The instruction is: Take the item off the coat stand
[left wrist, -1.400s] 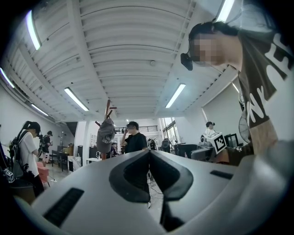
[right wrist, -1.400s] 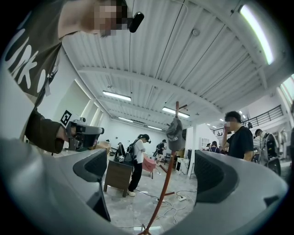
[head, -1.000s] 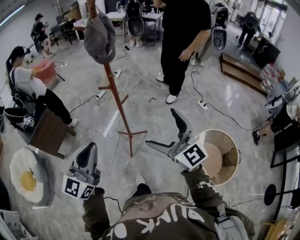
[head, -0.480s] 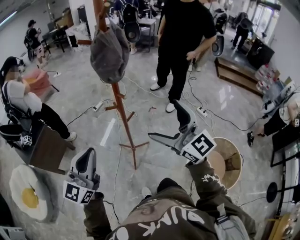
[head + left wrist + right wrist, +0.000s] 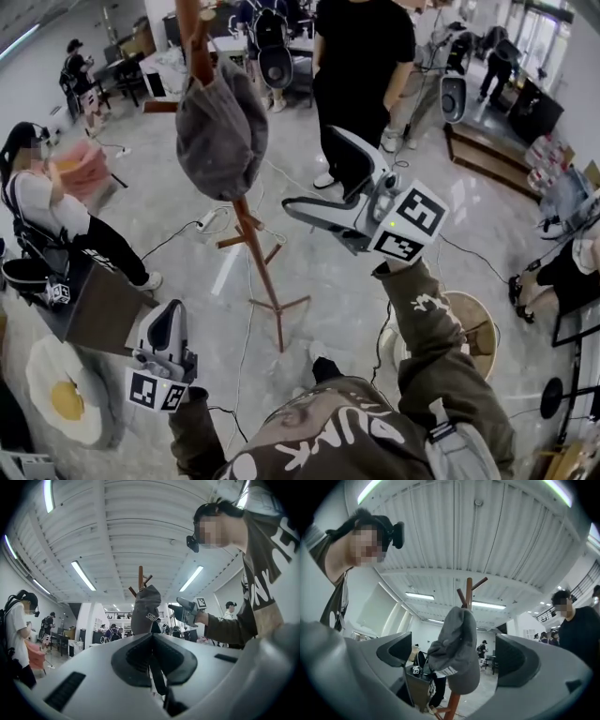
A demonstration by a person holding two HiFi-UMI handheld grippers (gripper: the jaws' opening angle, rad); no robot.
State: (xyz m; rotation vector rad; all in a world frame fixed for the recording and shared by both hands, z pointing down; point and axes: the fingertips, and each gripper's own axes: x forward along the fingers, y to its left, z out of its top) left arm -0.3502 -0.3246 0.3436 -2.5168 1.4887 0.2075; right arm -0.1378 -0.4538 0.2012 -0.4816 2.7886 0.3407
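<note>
Grey cap (image 5: 222,131) hangs crown-down near the top of the coat stand (image 5: 258,253), dead ahead of the right tool (image 5: 309,169) (jaws wide, just closed a touch, nothing between them). Right's much nearer. Left tool (image 5: 167,323) sits low, closed, empty.

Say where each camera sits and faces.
Head view: head-mounted, facing down: coat stand, grey cap, left hand-held gripper, right hand-held gripper, sleeves.
Left gripper view: on the left one, tilted up toward the cap; shut jaws show.
Right gripper view: on the right one, facing the cap; open jaws, just closing slightly, hold nothing.
All share the cap.
</note>
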